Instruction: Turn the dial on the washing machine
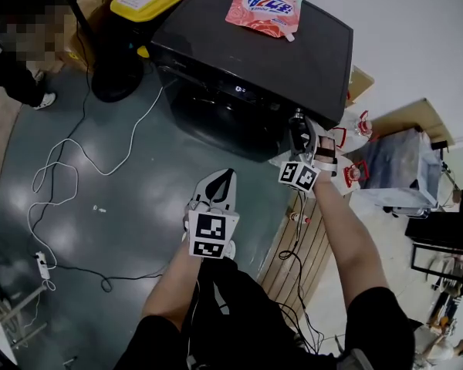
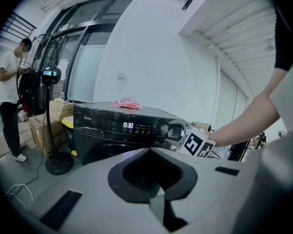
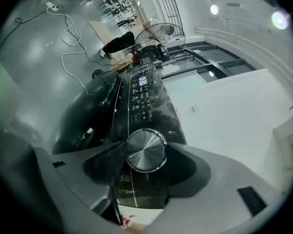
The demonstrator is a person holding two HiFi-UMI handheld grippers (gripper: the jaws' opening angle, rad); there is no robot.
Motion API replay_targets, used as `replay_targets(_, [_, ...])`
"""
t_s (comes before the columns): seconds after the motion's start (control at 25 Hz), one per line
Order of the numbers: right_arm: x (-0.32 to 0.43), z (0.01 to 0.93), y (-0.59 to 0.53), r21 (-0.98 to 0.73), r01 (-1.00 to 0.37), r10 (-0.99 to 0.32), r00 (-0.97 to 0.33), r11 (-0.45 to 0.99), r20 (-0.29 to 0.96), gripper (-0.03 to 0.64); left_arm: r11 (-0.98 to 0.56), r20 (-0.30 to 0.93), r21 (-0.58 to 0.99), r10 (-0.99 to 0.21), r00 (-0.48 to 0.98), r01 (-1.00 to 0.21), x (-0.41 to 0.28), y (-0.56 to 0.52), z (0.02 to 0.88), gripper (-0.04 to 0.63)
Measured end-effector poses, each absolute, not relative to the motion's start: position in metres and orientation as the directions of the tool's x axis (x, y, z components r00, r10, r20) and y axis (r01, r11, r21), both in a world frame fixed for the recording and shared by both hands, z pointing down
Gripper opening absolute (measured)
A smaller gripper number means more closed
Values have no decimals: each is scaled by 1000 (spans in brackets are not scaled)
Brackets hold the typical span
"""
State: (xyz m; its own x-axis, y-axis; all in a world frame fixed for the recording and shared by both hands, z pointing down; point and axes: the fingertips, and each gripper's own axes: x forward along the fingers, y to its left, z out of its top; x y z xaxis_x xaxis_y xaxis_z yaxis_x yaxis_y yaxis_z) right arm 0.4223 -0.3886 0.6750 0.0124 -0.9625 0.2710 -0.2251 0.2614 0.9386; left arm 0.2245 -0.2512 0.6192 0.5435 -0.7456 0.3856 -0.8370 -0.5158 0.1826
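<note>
Dial point(image 3: 145, 151): brushed-metal knob at the right end of the washing machine's point(image 1: 216, 48) front panel. Rigid, smooth and probably slippery, so best pinched across its rim. Right gripper point(image 1: 299, 126) is clamped on that rim, seen only in its own view; the head view hides the dial. Left gripper point(image 2: 149, 151) is closed and empty, well back.

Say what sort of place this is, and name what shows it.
Probably a workshop or testing space rather than a home. The washing machine stands free on a bare grey floor, loose cables trail across that floor, and cardboard boxes sit nearby.
</note>
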Motion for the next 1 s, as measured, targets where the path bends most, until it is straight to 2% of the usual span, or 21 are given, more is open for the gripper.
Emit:
replay_targets(0.24, [428,682,-391,926,-301,-966,50,229,255,272,-522,391,178,-740,547,-834,221,-252,618,11])
replay_targets(0.64, [432,678,-392,753,-645,-937,165,133,307,267,-521,400,168,-739,541,-837,203,-253,617,11])
replay_targets(1.0, [432,676,-391,681,-725,-925,182,103,334,265,-524,411,157,-736,538,-837,183,-258,614,11])
